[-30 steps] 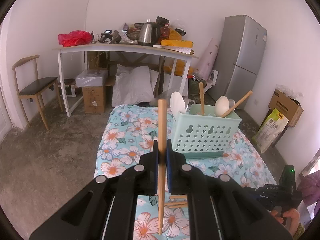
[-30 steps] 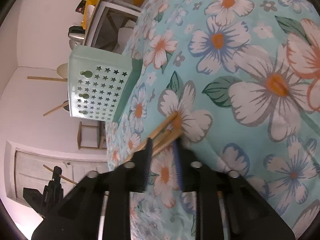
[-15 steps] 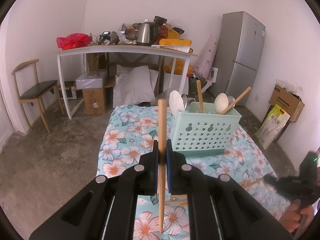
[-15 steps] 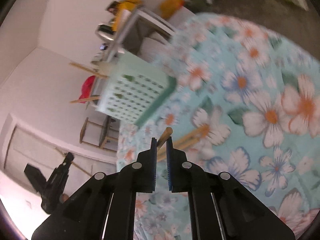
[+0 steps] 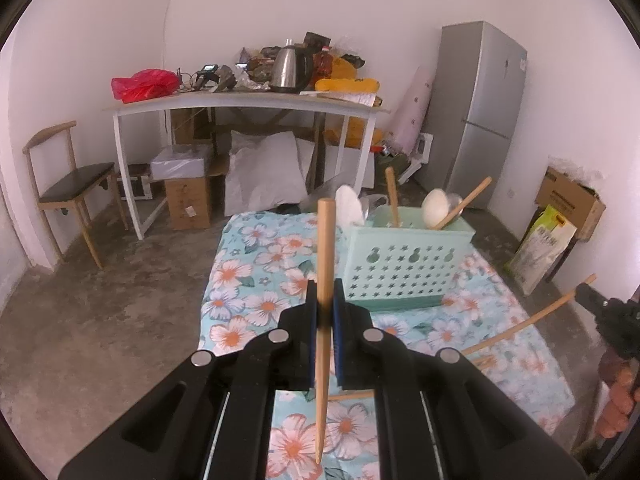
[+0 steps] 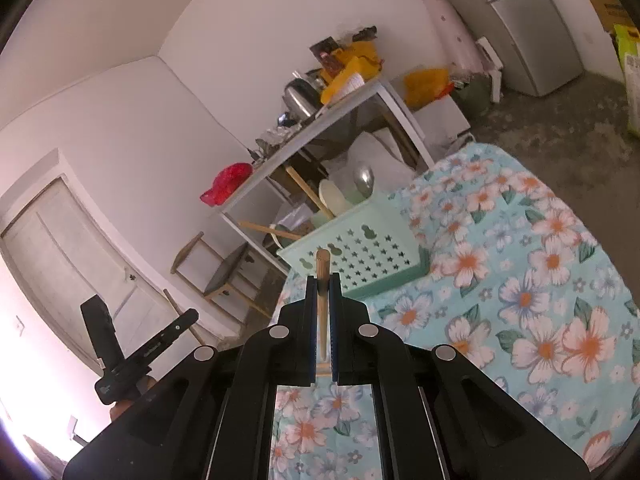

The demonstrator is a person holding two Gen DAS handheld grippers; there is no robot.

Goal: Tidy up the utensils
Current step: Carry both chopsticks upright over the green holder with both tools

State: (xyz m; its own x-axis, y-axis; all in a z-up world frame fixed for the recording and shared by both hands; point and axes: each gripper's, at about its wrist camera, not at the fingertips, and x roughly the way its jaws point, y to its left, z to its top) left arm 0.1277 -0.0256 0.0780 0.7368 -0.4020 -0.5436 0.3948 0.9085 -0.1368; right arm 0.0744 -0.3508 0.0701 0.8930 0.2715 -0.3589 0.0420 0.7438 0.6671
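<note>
The low table under the flowered cloth (image 5: 256, 264) is the biggest thing close by. Its left edge drops to bare concrete floor (image 5: 100, 312) with wide free room as far as the chair (image 5: 68, 184) at the left wall. Its far edge ends short of the cluttered white desk (image 5: 240, 100), and the grey fridge (image 5: 480, 112) stands far right. Along the right edge the floor strip is tighter, with a cardboard box (image 5: 572, 200) and a printed bag (image 5: 544, 252) against the wall.

The mint basket (image 5: 404, 264), pierced with stars, stands on the far right part of the cloth. In it are two pale spoon-shaped heads, wooden handles leaning out to the right and up, and, in the right wrist view, a metal spoon (image 6: 364, 180).

The left gripper (image 5: 325, 320) is clamped on a wooden chopstick (image 5: 326, 264) near its middle. The stick stands nearly upright, blunt end up and far, thin tip down over a flower at the near edge of the cloth.

The right gripper (image 6: 323, 300) has just been closing and its pads now pinch a second chopstick (image 6: 322, 276). Seen from the left wrist, that stick (image 5: 532, 320) slants from low and left over the cloth up to the right, clear of the table.

A few more chopsticks (image 5: 480, 360) lie flat on the cloth near the grippers, partly hidden.
</note>
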